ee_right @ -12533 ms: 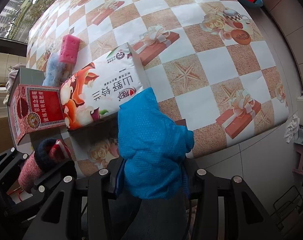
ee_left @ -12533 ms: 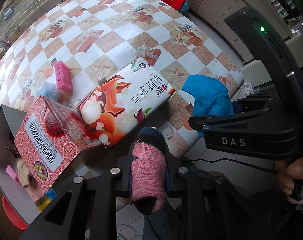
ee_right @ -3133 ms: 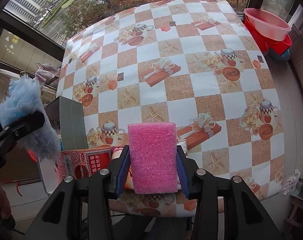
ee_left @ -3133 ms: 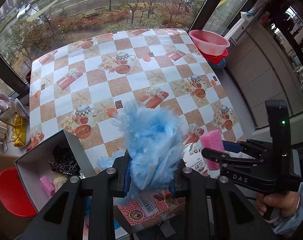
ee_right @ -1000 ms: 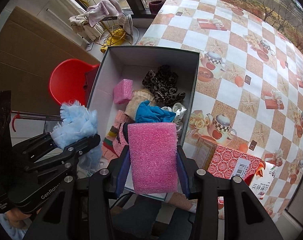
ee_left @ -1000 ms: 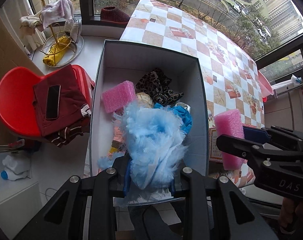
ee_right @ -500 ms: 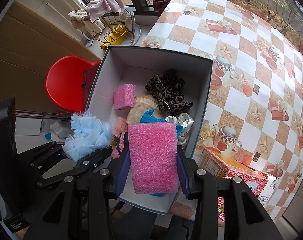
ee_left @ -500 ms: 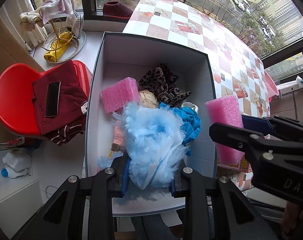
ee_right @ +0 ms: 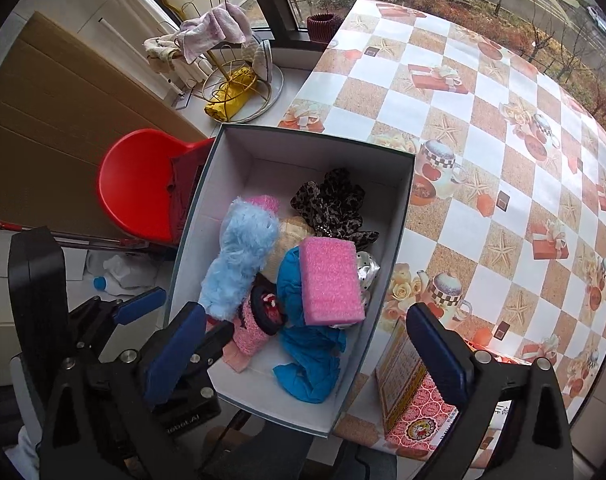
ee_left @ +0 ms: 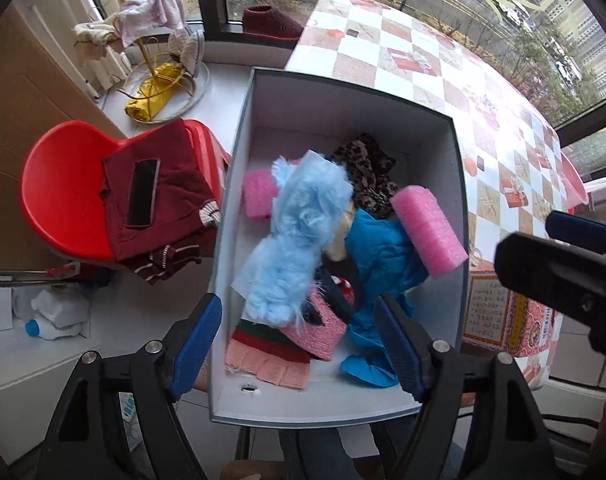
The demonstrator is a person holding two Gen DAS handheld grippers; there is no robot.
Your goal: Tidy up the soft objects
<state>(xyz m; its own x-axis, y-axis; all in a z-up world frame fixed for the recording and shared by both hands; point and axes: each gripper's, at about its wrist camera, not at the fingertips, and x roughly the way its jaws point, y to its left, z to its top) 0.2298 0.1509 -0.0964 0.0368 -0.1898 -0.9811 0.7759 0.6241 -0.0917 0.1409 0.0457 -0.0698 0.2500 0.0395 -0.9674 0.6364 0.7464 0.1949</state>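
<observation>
Both grippers have let go since half a second back: the left gripper (ee_left: 297, 338) and right gripper (ee_right: 309, 346) now sit with jaws spread wide and nothing between them. That fluffy blue thing (ee_left: 299, 240) is lying in the grey box (ee_left: 459, 184) across the pile, and the pink sponge (ee_right: 329, 282) sits on the blue cloth (ee_right: 309, 354), maybe mid-drop since it's blurry. A leopard-print fabric (ee_right: 333, 204) is toward the back.

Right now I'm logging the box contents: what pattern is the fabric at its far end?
Leopard print, brown and black; clearest in the right wrist view.
</observation>
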